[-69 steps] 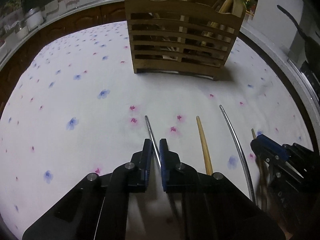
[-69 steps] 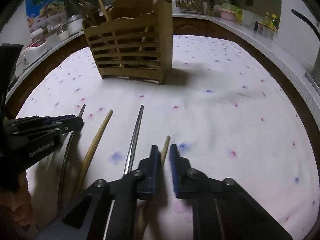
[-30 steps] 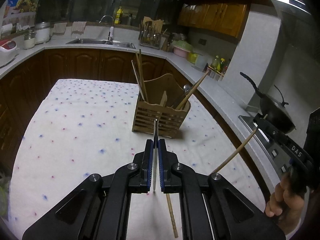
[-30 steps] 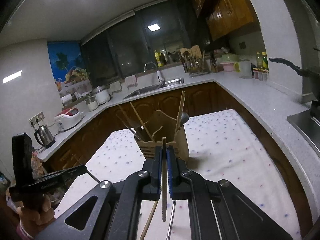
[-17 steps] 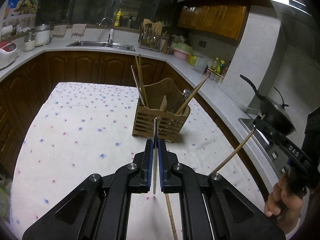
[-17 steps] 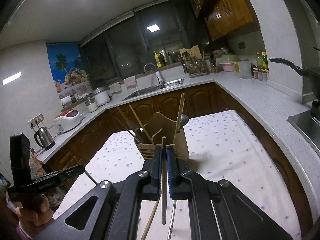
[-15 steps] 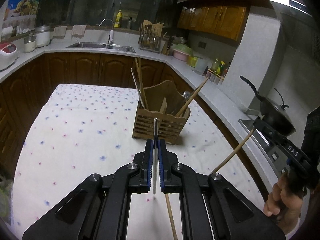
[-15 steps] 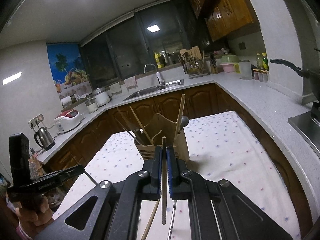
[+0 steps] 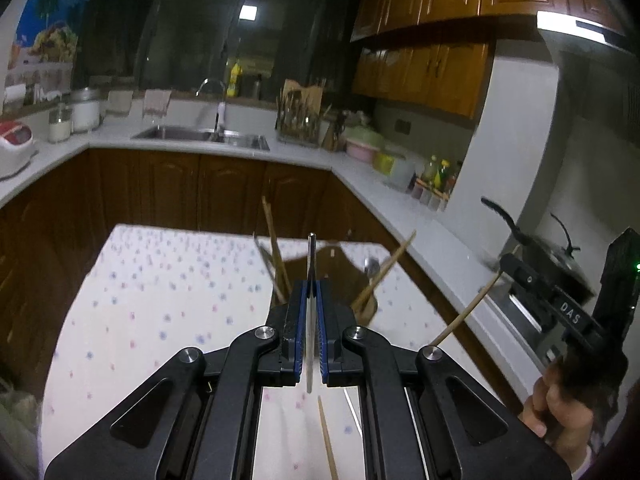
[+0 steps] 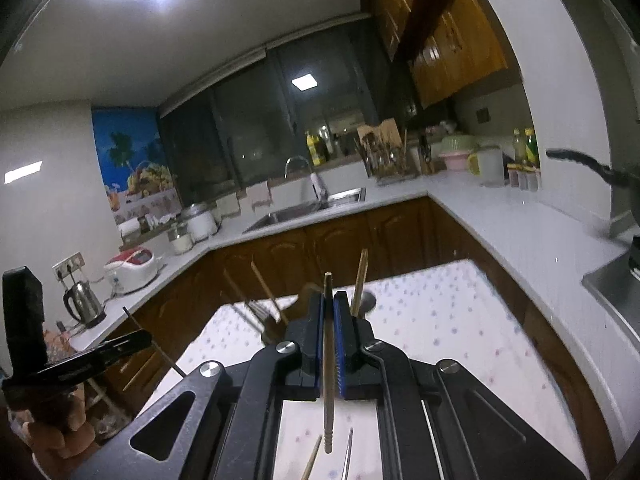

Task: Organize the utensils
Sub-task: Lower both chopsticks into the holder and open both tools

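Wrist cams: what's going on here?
A person holds a gripper in each hand above the flower-print tablecloth. The left gripper is shut on a metal chopstick, the right gripper on a wooden chopstick, both lifted clear of the table. The wooden utensil holder, already holding utensils, stands just ahead. One wooden and one metal chopstick are still lying on the cloth below.

Floral-cloth table (image 9: 168,304): wooden holder (image 9: 320,264), two loose chopsticks (image 9: 327,440).
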Available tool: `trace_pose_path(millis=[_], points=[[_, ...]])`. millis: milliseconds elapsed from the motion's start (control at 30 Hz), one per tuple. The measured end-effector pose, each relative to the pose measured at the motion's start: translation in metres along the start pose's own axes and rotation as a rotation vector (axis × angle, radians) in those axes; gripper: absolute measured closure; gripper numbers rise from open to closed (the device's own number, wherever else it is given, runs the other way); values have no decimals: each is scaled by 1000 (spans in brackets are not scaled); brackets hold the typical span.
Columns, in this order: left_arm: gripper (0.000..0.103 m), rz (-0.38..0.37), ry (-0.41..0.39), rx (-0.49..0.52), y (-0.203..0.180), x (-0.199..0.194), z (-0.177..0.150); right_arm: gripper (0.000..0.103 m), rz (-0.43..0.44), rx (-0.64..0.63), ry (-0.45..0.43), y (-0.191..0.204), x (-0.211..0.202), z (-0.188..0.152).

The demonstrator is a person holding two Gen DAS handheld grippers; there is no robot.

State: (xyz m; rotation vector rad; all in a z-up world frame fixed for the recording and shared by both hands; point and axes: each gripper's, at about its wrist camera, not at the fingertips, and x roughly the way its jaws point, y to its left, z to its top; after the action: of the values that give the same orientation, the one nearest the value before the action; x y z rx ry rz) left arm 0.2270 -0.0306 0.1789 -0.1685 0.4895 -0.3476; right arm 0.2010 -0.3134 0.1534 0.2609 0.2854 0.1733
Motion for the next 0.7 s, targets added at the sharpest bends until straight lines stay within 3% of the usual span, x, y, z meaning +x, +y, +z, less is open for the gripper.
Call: trace_pose_path(millis=[367,500,700], points=[[99,17,-122,-46,6,33,60,98,-22,36,-102,-8,39,48],[99,31,-126,-71,11,58,66,98,-38,18,-130,-5,54,52],[99,64,-97,-84,16,93,47,98,-70,2,-119,-7,81,39]])
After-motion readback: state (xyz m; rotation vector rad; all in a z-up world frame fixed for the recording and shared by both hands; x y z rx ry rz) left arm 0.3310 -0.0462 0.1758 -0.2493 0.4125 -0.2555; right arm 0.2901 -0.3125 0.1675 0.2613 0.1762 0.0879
